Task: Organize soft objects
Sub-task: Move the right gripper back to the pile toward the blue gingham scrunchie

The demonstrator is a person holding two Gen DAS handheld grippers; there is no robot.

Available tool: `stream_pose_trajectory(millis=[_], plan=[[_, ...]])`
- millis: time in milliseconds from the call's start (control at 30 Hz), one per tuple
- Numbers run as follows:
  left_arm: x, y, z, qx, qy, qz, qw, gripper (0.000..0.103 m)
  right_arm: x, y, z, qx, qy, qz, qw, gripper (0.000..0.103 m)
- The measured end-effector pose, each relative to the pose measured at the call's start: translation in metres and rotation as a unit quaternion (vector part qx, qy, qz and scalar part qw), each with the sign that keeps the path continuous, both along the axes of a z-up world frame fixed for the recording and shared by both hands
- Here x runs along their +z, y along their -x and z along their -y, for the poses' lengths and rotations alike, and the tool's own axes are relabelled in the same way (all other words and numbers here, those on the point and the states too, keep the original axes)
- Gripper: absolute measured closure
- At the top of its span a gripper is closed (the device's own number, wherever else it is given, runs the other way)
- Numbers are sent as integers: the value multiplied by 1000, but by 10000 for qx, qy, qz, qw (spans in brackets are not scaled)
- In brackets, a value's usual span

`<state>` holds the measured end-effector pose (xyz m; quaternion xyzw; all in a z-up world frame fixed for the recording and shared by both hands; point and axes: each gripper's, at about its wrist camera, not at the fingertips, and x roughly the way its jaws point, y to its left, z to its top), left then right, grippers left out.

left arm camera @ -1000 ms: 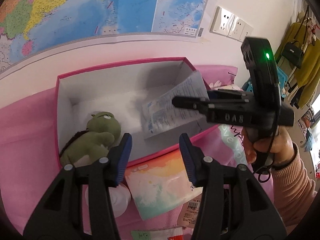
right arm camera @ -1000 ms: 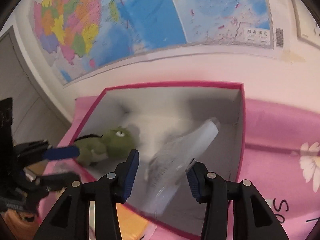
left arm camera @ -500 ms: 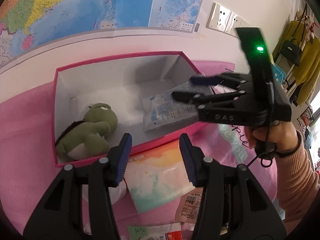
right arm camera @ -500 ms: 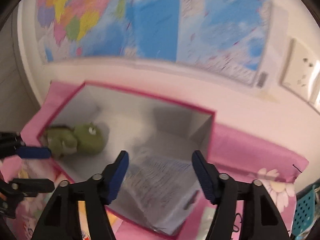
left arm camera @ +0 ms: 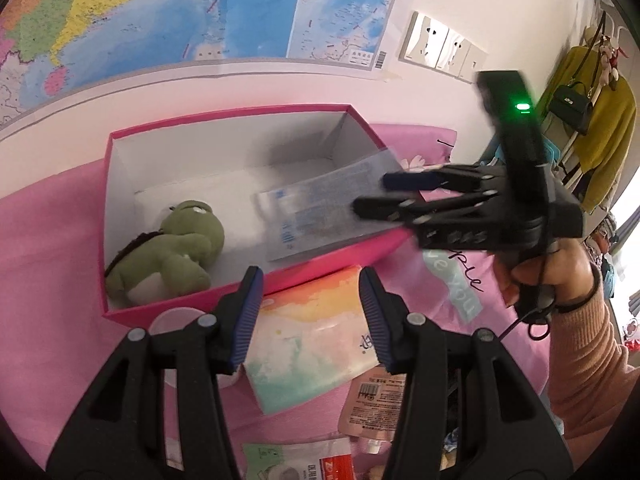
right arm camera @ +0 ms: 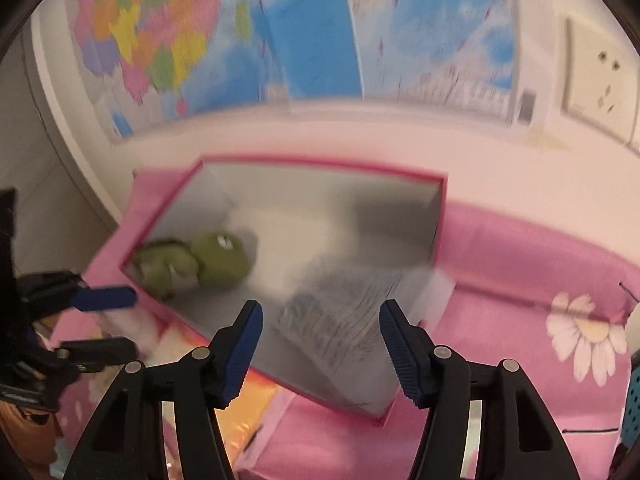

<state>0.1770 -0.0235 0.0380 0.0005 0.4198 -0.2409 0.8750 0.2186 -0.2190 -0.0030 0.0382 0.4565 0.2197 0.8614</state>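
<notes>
box (left arm camera: 240, 128): plush turtle (left arm camera: 172, 252) left | packet (left arm camera: 320, 212) right

We see a pale, cream-white wall (left arm camera: 248, 88) on the far side, and a large coloured map (left arm camera: 192, 8) covers most of its upper part, blue sea to the right and yellow, green and pink lands to the left. Right of the map a row of white wall sockets (left arm camera: 444, 50) is set in the wall. In the near ground lies a pink cloth (right arm camera: 520, 280) printed with a white daisy (right arm camera: 586, 328). At the far right hang mustard-yellow garments (left arm camera: 600, 120) and a black handbag (left arm camera: 570, 106), and bright daylight comes in at the right edge.
</notes>
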Motion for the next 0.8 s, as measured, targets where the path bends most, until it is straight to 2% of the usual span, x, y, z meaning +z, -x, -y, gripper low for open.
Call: stream_pose_trajectory(millis=[133,333,467,800], plan=[[-1,4,-1,-8,3,-3,10000,51,-17,-12,-21,249,-53,-386,9989,41],[4,19,-10,-45,143,154,9998,51,-3,-3,-20,224,-519,-154,9983,39],[5,37,-12,-113,191,248,9994,51,15,31,-7,407,-819,133,9957,39],[-7,104,-4,-526,-13,390,9979,50,47,117,22,789,-1541,432,9840,38]])
